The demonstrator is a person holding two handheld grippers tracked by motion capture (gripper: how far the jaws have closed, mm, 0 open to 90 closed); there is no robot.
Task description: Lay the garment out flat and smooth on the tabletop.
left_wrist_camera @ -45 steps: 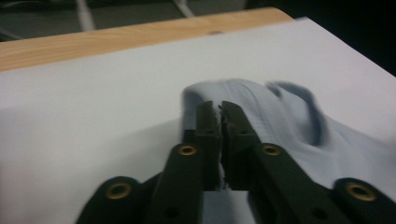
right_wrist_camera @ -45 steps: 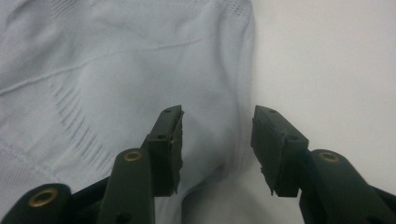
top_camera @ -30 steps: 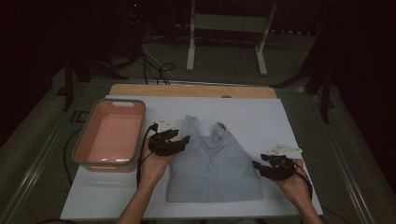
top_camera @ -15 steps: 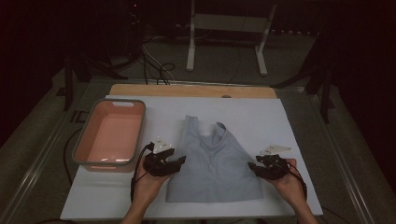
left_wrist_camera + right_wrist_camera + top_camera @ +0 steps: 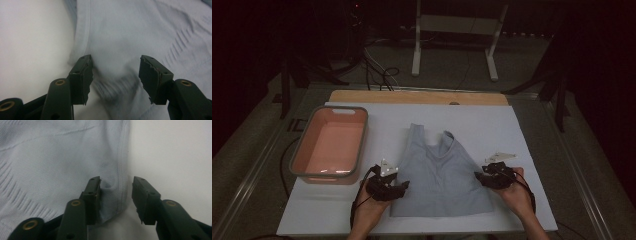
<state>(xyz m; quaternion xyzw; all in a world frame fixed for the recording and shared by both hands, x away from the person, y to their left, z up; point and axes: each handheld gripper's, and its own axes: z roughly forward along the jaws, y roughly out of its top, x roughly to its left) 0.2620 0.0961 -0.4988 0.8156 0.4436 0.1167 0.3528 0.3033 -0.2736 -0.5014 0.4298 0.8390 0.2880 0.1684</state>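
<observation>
Right gripper: jaws straddle the ribbed side hem of the grey vest, near its lower right corner. They have just been closing; the hem bunches against one jaw but the other jaw stands clear of it, so no pinch yet.

Left gripper: jaws parted wide over the vest's opposite lower edge, a small hump of cloth between them, neither jaw pressing on it. Not gripping.

Vest lies flat on the white surface, neck away from the person, hem toward the near edge; a hand behind each gripper at either lower corner. Pink tub sits left of the vest, just beyond the left gripper.

Risks, judged from here:
- Right jaws sit at the very edge of the hem. If they close where they are, they may catch only the top layer or just the ribbing, and the cloth could slip out on lifting.
- Left jaws are further in over the cloth. Uneven bites left and right would skew any fold or lift.
- Pressing down while closing may drag the vest and wrinkle it.
- Left gripper's trailing cable lies close to the tub; a sideways swing could nudge it.
</observation>
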